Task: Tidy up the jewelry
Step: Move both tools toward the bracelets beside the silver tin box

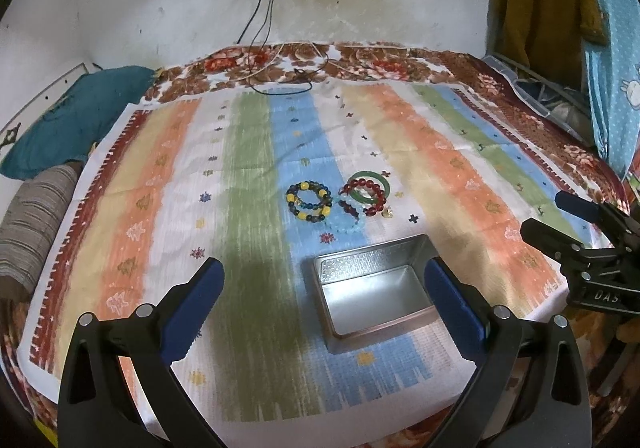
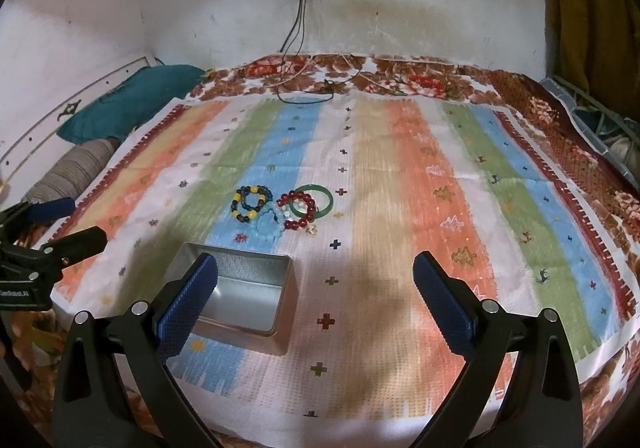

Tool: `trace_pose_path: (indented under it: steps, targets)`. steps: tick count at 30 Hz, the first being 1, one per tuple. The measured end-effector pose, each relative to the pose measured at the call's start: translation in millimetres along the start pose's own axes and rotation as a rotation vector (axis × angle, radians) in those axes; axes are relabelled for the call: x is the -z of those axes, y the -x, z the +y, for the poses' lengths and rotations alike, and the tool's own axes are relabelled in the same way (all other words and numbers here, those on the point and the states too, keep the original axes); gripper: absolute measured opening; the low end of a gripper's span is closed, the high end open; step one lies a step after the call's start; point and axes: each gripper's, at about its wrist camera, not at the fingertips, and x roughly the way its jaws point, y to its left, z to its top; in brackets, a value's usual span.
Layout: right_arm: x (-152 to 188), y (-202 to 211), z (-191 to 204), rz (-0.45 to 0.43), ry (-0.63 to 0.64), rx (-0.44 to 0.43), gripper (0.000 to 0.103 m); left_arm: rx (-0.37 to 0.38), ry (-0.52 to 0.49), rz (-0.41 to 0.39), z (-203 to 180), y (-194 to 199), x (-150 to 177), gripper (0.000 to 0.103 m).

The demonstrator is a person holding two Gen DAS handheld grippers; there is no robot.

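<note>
two grippers hover over the bed, and the silver tin point(image 1: 372, 290) is the landmark.

left wrist view first: the left gripper point(image 1: 324, 290) hangs released, its blue pads spread wide with nothing between them, the right pad crossing in front of the tin's right edge. the tin sits open and bare inside on the striped cloth point(image 1: 256, 176). just beyond the tin lies the jewelry cluster: a yellow-and-dark beaded bracelet point(image 1: 309, 201) off the tin's far left corner, a pale blue beaded bracelet point(image 1: 347, 217) nearest the tin, a red beaded bracelet point(image 1: 366, 197) past it, and a green bangle point(image 1: 370, 186) farthest out, partly under the red beads. these last three overlap; the yellow-and-dark one touches the pale blue. well right of the tin, the right gripper point(image 1: 560, 216) pokes in from the frame edge, jaws parted.

right wrist view now: the right gripper point(image 2: 316, 296) is released too, pads wide, its left pad overlapping the tin point(image 2: 280, 288) from this angle. bracelets sit beyond the tin's far side, yellow-and-dark point(image 2: 251, 201), pale blue point(image 2: 269, 226), red point(image 2: 301, 210), green bangle point(image 2: 316, 201) behind. left of the tin, the left gripper point(image 2: 64, 222) shows at the edge, open. far beyond the tin, a teal pillow point(image 2: 128, 104) rests against the wall.
</note>
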Motion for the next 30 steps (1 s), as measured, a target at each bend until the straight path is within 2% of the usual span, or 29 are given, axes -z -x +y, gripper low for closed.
trace_pose_path:
  steps: [30]
  targets:
    - [-9,-22,1,0.062,-0.014,-0.013,0.099,-0.035,0.005,0.053,8,-19,-6,0.097]
